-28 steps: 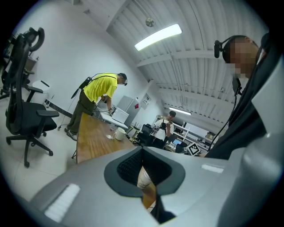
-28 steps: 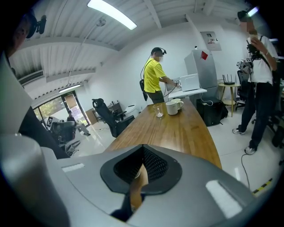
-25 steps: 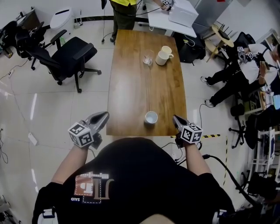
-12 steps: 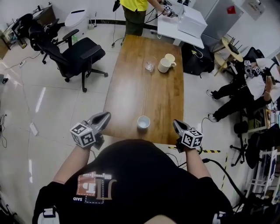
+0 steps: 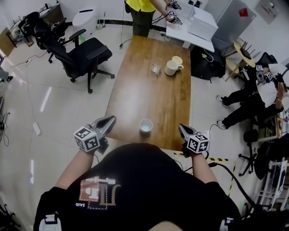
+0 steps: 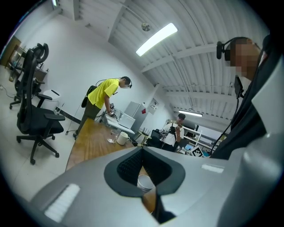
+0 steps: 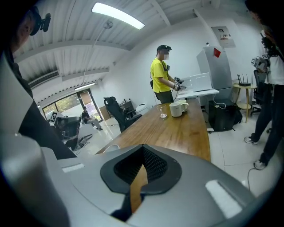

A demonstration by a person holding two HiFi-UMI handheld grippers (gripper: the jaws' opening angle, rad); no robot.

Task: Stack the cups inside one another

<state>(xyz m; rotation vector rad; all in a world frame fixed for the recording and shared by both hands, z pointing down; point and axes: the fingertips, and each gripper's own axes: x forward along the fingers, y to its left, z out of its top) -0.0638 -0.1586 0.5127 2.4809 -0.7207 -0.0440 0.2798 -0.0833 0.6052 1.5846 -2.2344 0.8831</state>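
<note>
A small white cup (image 5: 146, 125) stands near the front edge of the long wooden table (image 5: 135, 90); it also shows just past the left jaws (image 6: 144, 181). At the far end stand a clear glass (image 5: 156, 66), a white mug (image 5: 170, 68) and a second white cup (image 5: 178, 60) behind it. My left gripper (image 5: 109, 120) hovers at the table's front left corner, left of the near cup, shut and empty. At the front right corner my right gripper (image 5: 181, 128) is also shut with nothing in it. In the right gripper view the glass (image 7: 163, 111) and mug (image 7: 176, 108) stand far ahead.
A black office chair (image 5: 86, 54) stands left of the table. A person in yellow (image 5: 142, 9) works at a white desk (image 5: 198, 27) beyond the far end. Another person (image 5: 264, 90) sits at the right. Cables and yellow-black tape (image 5: 216, 159) lie on the floor at the right.
The table and near cup have shifted left and slightly nearer in the head view, so the cup now sits more between the grippers. Both grippers stay shut and empty.
</note>
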